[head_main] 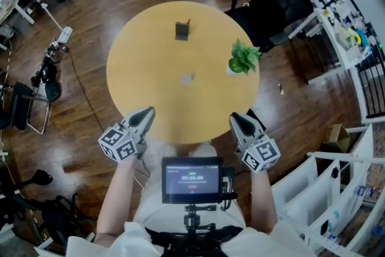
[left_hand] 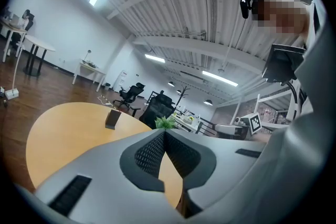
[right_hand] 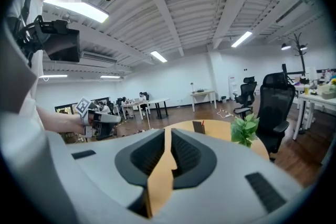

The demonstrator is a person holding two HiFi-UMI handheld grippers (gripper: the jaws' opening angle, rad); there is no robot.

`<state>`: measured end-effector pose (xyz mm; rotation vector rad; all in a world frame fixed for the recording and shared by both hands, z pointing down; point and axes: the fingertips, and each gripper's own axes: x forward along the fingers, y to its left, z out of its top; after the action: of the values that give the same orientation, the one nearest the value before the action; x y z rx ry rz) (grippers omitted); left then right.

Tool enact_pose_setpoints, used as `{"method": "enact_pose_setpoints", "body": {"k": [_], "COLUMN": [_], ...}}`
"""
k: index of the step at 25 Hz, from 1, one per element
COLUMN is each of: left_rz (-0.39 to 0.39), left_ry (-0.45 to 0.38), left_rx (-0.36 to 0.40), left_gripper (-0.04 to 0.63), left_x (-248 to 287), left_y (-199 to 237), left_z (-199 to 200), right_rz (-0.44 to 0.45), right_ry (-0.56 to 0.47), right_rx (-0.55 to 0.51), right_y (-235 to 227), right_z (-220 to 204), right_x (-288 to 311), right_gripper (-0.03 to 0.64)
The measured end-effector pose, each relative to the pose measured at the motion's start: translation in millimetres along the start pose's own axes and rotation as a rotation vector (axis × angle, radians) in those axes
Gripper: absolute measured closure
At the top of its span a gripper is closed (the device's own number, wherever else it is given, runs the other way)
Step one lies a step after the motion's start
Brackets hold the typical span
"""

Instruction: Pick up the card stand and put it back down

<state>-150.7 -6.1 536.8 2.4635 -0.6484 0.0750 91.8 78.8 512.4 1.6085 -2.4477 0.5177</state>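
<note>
Nearest us, our left hand-held gripper (head_main: 147, 112) has its jaws pressed together at the tips; our right hand-held gripper (head_main: 235, 118) shows a narrow, empty slit. On the far side of the desk (head_main: 138, 69) stands the card stand (head_main: 182, 30), small and dark; we cannot make out the red bit on top.

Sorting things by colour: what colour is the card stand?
The card stand is dark grey; the head view shows it best.

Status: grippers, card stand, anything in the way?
Left gripper shut, empty; right gripper barely open, empty; both at near table edge. Card stand upright, far side. Plant right, off the line.
</note>
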Motion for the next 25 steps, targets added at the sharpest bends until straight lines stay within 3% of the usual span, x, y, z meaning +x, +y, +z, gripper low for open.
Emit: {"method": "enact_pose_setpoints", "body": {"k": [5,11,25], "left_rz": [0.061,0.082,0.195], "left_ry": [-0.037,-0.034,-0.049], "left_rx": [-0.024,0.003,-0.036], "left_gripper": [0.592,0.592,0.592], "left_x": [18,55,94], "left_y": [-5,-19,-15], "left_z": [16,31,29], "right_rz": [0.081,0.148,0.283], "right_ry": [0.016,0.003,0.034], "right_rx": [-0.037,-0.048,-0.052], "right_y": [-23,-55,-112], "right_z": [15,32,45], "right_x": [16,32,60], "right_gripper": [0.571,0.569,0.556]}}
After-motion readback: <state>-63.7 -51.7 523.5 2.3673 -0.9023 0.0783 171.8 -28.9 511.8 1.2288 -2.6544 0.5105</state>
